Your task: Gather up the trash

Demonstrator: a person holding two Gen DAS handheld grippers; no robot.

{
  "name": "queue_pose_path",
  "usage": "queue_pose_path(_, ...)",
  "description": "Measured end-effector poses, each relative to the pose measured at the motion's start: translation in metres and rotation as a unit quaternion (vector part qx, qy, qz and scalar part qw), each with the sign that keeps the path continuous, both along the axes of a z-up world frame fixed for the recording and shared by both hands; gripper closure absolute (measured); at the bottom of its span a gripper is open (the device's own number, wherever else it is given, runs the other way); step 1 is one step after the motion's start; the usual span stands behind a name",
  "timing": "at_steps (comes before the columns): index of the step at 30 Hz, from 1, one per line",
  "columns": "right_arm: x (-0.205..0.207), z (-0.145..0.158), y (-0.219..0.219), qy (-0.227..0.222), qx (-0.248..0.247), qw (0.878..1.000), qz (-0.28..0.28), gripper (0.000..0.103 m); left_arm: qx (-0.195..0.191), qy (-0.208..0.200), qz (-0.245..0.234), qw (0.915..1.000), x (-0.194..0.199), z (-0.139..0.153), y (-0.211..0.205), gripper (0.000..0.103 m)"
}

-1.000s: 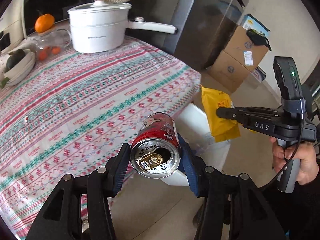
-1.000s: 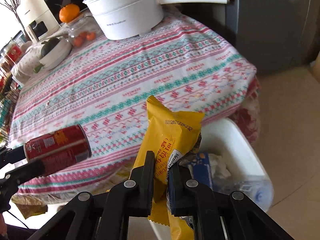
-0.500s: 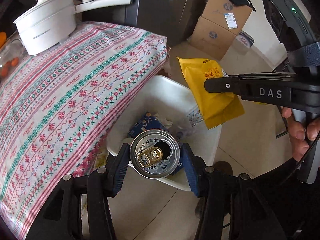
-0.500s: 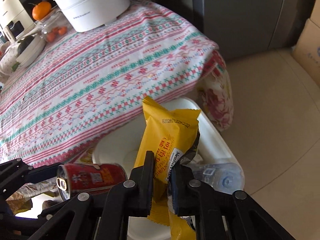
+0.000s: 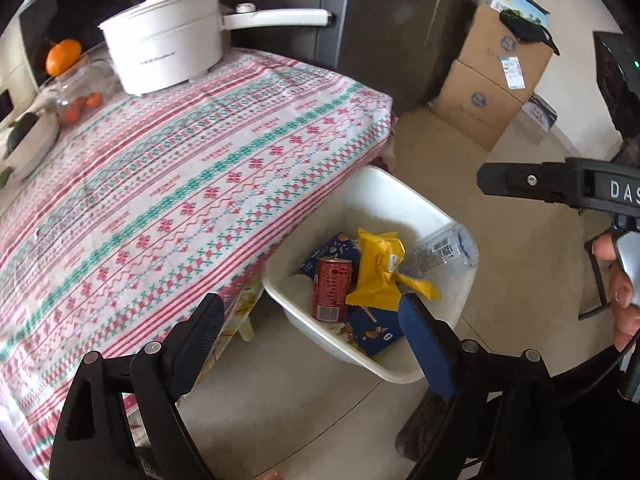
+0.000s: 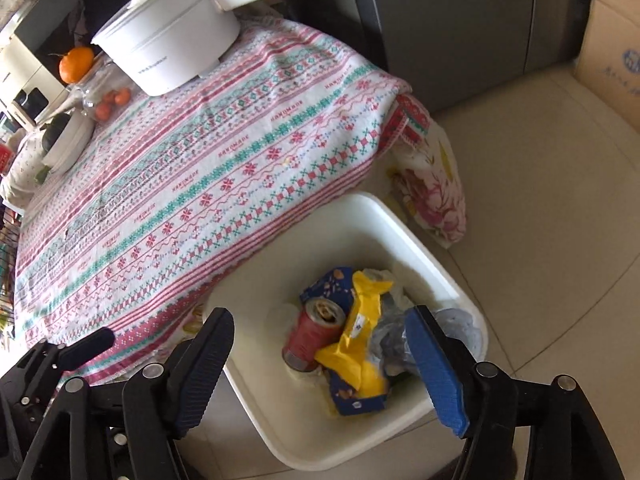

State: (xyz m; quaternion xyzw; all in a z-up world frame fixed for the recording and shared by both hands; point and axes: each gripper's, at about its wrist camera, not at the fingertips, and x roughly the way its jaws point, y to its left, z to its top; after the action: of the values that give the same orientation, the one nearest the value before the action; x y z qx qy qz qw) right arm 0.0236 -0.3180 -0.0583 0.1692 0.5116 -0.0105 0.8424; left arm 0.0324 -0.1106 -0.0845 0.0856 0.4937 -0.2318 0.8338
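Observation:
A white bin stands on the floor beside the table. In it lie a red can, a yellow snack wrapper, a blue carton and a clear plastic bottle. My left gripper is open and empty, above the bin's near edge. My right gripper is open and empty, over the bin. The right gripper's finger also shows in the left wrist view, to the right of the bin.
The table with a patterned cloth bears a white pot, an orange, a glass jar and a bowl. Cardboard boxes stand by the dark fridge.
Both grippers have opened. The red can has dropped from the left one and the yellow wrapper from the right one; both now lie in the bin.

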Motion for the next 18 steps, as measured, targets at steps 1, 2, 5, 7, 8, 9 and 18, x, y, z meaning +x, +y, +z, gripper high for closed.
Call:
queue_pose_path(1,-0.004,0.004,0.004,-0.008,-0.010,1.000,0.000,0.024,0.008,-0.008,0.018,0.9998,-0.002,0.004,0.007,0.007)
queue_pose_path(2,-0.008,0.008,0.008,-0.016,-0.021,1.000,-0.001,0.022,0.018,-0.020,0.034,0.9991,-0.005,0.009,0.013,0.007)
queue_pose_path(5,-0.024,0.018,0.027,-0.041,-0.056,0.998,0.005,0.017,0.033,-0.054,0.079,0.9949,-0.016,0.026,0.035,0.006)
queue_pose_path(7,-0.037,0.028,0.044,-0.065,-0.079,0.995,0.013,0.016,0.025,-0.064,0.106,0.9920,-0.023,0.037,0.049,0.003)
queue_pose_path(8,-0.041,0.032,0.051,-0.077,-0.092,0.993,0.016,0.015,0.019,-0.068,0.119,0.9904,-0.028,0.043,0.057,0.002)
queue_pose_path(9,-0.047,0.038,0.059,-0.091,-0.108,0.990,0.019,0.013,0.012,-0.074,0.130,0.9887,-0.033,0.049,0.064,0.002)
queue_pose_path(18,-0.097,0.082,0.105,-0.181,-0.179,0.967,0.002,0.000,-0.006,-0.170,0.172,0.9703,-0.076,0.101,0.101,0.000)
